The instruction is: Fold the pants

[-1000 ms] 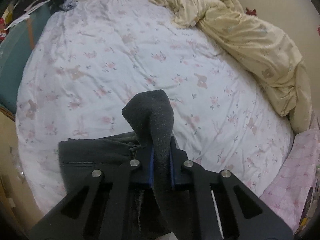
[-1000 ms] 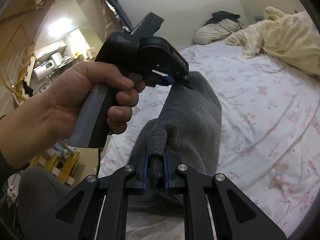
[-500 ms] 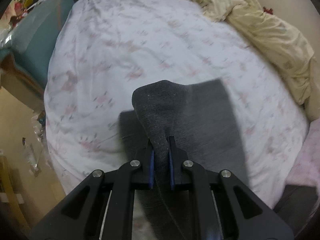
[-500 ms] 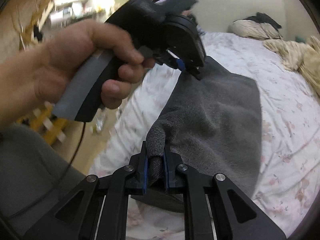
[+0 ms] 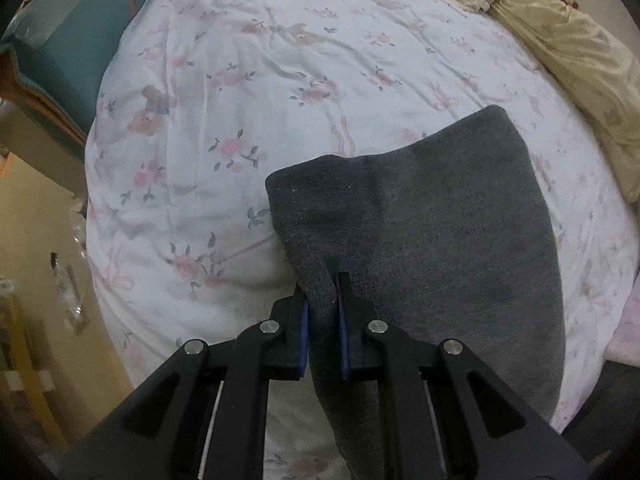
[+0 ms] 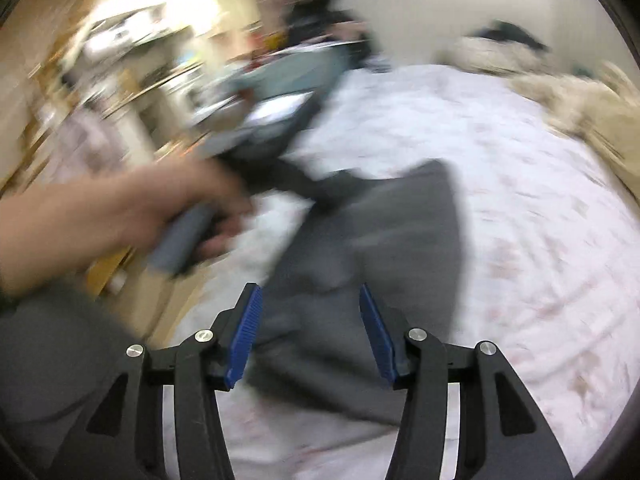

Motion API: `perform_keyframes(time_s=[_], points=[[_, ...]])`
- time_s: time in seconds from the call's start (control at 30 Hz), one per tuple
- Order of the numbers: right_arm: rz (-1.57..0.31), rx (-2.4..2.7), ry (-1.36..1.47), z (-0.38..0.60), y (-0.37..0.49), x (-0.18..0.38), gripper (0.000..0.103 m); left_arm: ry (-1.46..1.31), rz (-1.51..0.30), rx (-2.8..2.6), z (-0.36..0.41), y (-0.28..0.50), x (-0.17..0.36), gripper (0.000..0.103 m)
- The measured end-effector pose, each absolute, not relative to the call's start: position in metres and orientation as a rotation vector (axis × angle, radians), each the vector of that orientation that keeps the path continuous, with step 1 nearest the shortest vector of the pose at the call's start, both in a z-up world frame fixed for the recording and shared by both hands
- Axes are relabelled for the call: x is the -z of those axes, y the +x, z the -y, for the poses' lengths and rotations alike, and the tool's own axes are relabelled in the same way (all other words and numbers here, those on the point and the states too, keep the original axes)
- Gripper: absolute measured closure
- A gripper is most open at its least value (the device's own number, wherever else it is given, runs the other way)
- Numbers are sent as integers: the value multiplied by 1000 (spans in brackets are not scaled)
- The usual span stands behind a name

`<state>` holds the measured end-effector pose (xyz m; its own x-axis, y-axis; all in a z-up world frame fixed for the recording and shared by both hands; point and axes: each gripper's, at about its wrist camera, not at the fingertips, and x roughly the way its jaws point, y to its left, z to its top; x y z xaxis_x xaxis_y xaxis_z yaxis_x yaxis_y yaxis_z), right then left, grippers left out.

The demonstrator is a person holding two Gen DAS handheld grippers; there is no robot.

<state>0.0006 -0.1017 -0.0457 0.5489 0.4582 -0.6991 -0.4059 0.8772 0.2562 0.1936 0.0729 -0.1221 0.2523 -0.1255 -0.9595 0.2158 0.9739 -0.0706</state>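
The dark grey pants (image 5: 440, 232) lie folded and flat on the floral bed sheet (image 5: 240, 100). My left gripper (image 5: 323, 292) is shut on the near left corner of the pants, blue pads pinching the cloth. The right wrist view is blurred by motion. My right gripper (image 6: 310, 300) has its jaws opening; its blue pads (image 6: 244, 332) stand apart and clear of the pants (image 6: 372, 240), which lie just beyond and below them. A hand (image 6: 120, 208) holding the left gripper's handle shows at the left of that view.
A rumpled yellow duvet (image 5: 560, 52) lies along the bed's right side. A teal cushion (image 5: 68, 40) sits at the bed's left edge, with floor below. Furniture and clutter blur past the bed (image 6: 140, 60). A pink cloth (image 5: 628, 328) lies at the right edge.
Both grippers lowered the folded end of the pants onto the bed, laying it flat. The right gripper has let go of its corner and spread its pads. The left still grips.
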Motion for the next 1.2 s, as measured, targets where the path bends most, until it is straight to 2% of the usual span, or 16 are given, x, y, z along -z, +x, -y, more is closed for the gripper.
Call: perform_keyframes(time_s=[0.03, 0.07, 0.1, 0.17, 0.23, 0.27, 0.3, 0.37, 0.47, 0.63, 0.73, 0.83, 0.87, 0.9, 0.97, 1.2], points=[[-896, -448, 65, 111, 16, 57, 66, 93, -1296, 225, -71, 195, 123, 91], [-936, -422, 61, 115, 25, 68, 88, 108, -1298, 218, -70, 196, 126, 91], [-983, -398, 60, 117, 34, 81, 89, 135, -1303, 209, -68, 195, 128, 91], [-1120, -389, 82, 115, 48, 117, 90, 164, -1299, 198, -67, 195, 130, 91], [-1175, -380, 64, 106, 49, 143, 90, 168, -1316, 193, -67, 194, 133, 91], [-1174, -373, 42, 101, 48, 147, 91, 159, -1315, 190, -68, 193, 134, 87], [-1170, -366, 19, 97, 48, 150, 91, 165, -1317, 173, -70, 193, 134, 85], [-1174, -360, 20, 94, 48, 152, 91, 216, -1330, 115, -73, 191, 135, 70], [-1181, -384, 68, 103, 52, 144, 90, 217, -1300, 82, -78, 188, 120, 70], [-1149, -454, 212, 131, 40, 130, 86, 95, -1083, 253, -62, 169, 71, 67], [-1125, -475, 297, 146, 29, 125, 86, 122, -1166, 379, -32, 161, 90, 67], [-1075, -466, 416, 169, 22, 119, 84, 266, -1332, 312, -19, 158, 136, 65], [-1060, -450, 453, 177, 24, 117, 75, 279, -1364, 298, -22, 156, 148, 65], [-1045, -428, 503, 188, 26, 119, 44, 294, -1379, 289, -23, 156, 155, 65], [-1022, -356, 611, 212, 22, 124, 7, 299, -1383, 293, -24, 156, 158, 65], [-1213, -265, 891, 221, 32, 194, 6, 276, -1390, 296, -28, 155, 157, 65]])
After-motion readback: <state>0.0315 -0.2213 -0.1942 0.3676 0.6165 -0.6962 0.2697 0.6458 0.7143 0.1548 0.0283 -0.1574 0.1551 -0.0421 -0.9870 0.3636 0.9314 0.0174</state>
